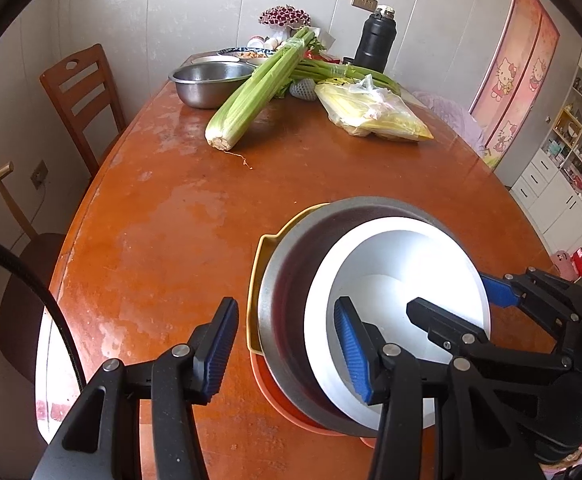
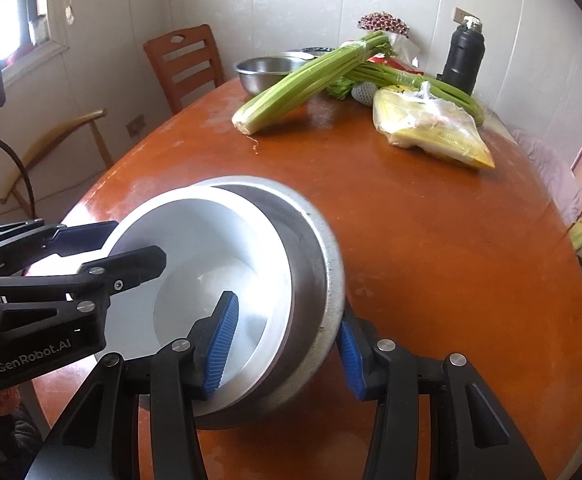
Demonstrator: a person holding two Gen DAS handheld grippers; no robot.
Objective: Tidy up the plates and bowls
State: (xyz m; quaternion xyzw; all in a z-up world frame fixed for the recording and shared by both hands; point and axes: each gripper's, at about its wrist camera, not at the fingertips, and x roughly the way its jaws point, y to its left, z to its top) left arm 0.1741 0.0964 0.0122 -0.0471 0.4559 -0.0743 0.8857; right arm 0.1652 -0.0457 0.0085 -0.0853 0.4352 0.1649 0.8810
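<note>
Stack as landmark: white bowl nested in steel pan, over yellow tray and orange plate, near table edge. Left of stack, left gripper straddles its rim, jaws parted, pads not seen pressing. Right side, right gripper spans both rims (contact unclear). Nesting looks mostly done; far behind stack, steel bowl and dishes are unsorted.

Orange dish mostly hidden underneath
</note>
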